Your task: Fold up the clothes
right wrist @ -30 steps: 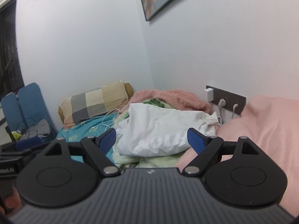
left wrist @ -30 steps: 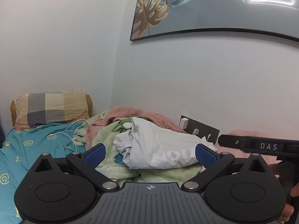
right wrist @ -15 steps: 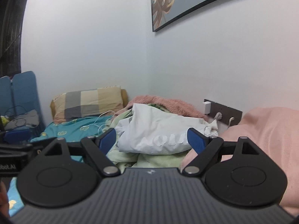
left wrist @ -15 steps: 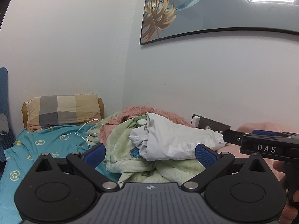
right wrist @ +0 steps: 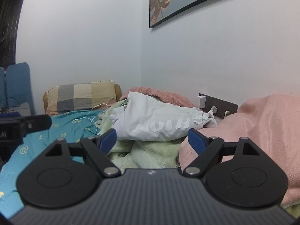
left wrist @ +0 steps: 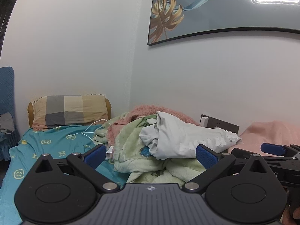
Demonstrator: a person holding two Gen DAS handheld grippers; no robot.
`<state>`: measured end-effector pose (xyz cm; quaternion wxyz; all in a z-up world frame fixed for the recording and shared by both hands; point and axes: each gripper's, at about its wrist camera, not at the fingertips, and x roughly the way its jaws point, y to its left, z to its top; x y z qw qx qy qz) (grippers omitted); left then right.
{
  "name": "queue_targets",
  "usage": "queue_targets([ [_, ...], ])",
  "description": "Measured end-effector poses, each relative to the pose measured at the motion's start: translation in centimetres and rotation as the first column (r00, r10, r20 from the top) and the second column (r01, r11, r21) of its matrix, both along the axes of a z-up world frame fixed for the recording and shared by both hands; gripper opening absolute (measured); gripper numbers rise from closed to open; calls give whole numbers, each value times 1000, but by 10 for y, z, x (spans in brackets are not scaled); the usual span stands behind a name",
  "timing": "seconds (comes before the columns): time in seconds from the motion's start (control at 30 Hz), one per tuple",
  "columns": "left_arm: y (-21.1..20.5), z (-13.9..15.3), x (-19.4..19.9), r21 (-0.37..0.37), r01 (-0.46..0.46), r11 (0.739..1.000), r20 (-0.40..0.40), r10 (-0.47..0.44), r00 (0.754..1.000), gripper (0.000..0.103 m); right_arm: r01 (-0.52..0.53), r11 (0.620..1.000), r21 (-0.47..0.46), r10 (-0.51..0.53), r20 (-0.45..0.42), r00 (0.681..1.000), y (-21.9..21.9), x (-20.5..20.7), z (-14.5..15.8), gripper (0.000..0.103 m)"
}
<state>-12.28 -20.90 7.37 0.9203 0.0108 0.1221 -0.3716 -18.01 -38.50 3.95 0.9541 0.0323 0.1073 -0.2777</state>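
Note:
A crumpled white garment with cracked white lettering [left wrist: 187, 138] lies on a heap of green fleece blanket [left wrist: 135, 150] on the bed; it also shows in the right wrist view [right wrist: 159, 118]. My left gripper [left wrist: 151, 155] is open and empty, held back from the heap. My right gripper [right wrist: 151, 139] is open and empty, also short of the garment. In the left wrist view the right gripper's blue fingertip [left wrist: 271, 147] shows at the right edge. In the right wrist view the left gripper [right wrist: 24, 123] shows at the left edge.
A pink fluffy blanket [left wrist: 150, 110] lies behind the heap. A checked pillow [left wrist: 69, 110] sits at the bed head on a teal sheet [left wrist: 52, 146]. A white cable [left wrist: 90, 131] runs across the sheet. A wall socket strip [right wrist: 217, 106] and pink bedding [right wrist: 262, 123] are at right.
Both grippers have pulled back and tilted up from the heap; the garment looks smaller and farther. More wall and the framed picture are in view. Jaws stayed open.

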Motion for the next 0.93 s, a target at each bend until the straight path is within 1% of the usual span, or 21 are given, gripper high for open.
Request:
queue_targets([
  [0.17, 3, 1, -2, 1, -2, 1000, 7, 2, 1000, 103, 2, 1000, -4, -1, 19, 1000, 4, -1, 5, 85],
  [0.37, 3, 0, -6, 34, 13, 999, 3, -13, 1000, 103, 6, 1000, -12, -6, 30, 1000, 14, -4, 7, 85],
  [0.93, 4, 3, -13, 18, 4, 1000, 10, -4, 1000, 103, 3, 1000, -1, -3, 24, 1000, 18, -9, 5, 85],
])
